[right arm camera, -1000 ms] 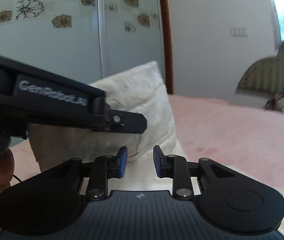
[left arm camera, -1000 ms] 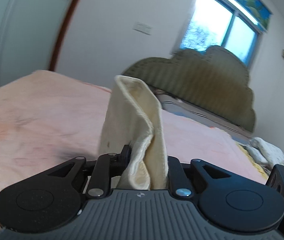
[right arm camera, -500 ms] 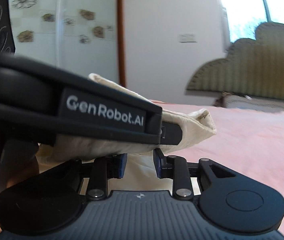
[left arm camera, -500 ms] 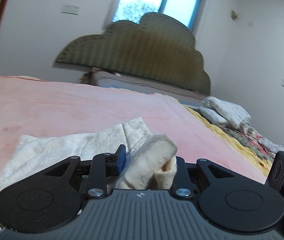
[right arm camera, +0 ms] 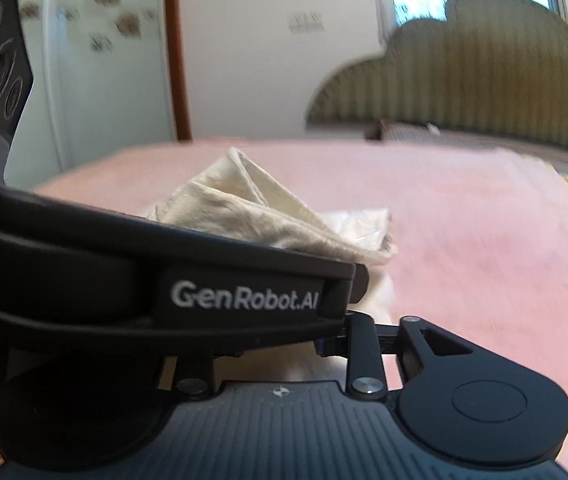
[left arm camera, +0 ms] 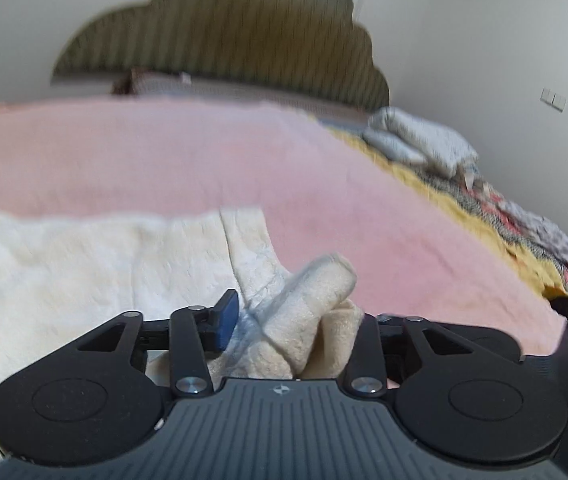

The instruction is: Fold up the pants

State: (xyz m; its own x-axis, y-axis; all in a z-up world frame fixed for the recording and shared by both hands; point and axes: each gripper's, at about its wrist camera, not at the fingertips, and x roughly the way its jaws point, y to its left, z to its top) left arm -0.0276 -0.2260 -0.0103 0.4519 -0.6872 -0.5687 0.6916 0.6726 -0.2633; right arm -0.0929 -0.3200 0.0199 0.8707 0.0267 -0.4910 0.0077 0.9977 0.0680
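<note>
as the left gripper [left arm camera: 288,320] jaws have just been opening around the pants [left arm camera: 83,272] fold, with the right gripper's jaws hidden, the fold may spring back on the bed [left arm camera: 163,152].

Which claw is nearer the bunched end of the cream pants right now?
Left. The left claw has the pants' bunched end between its just-opening fingers; the right claw sits beside and behind it, mostly hidden.

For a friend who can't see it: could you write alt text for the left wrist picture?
Black tongs, just opening, with a bunched fold of cream pants between them. The rest of the pants lies flat to the left on a pink bedspread, with a scalloped olive headboard behind.
</note>
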